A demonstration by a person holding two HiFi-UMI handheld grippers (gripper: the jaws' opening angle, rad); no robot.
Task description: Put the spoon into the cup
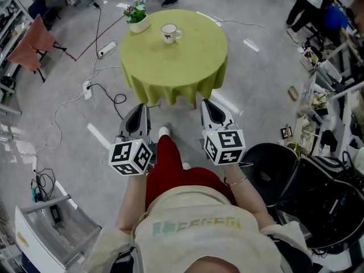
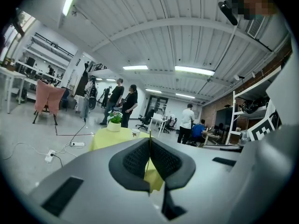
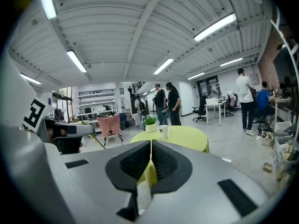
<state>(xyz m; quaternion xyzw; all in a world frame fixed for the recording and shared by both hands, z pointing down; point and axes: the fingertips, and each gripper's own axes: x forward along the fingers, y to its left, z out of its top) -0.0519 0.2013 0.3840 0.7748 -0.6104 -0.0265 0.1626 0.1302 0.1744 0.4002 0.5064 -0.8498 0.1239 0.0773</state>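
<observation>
Head view shows the approach step, with nothing grasped yet. The left gripper (image 1: 142, 109) and right gripper (image 1: 206, 104) hang short of the table (image 1: 170, 67), near its front edge. Each one's jaws are pressed together and hold nothing. The cup (image 1: 169, 33) stands toward the table's far side, beside a plant (image 1: 136, 17). No spoon shows in any view. The next move, as I judge it, is to close in on the table, find the spoon, and part one pair of jaws.

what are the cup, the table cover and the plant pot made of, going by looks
Cup: smooth white with a small dark motif and a handle, probably glazed ceramic.
Table cover: matte yellow-green, hanging in soft folds over the round edge, so fabric.
Plant pot: plain smooth white, ceramic or plastic; too small to tell which.
</observation>
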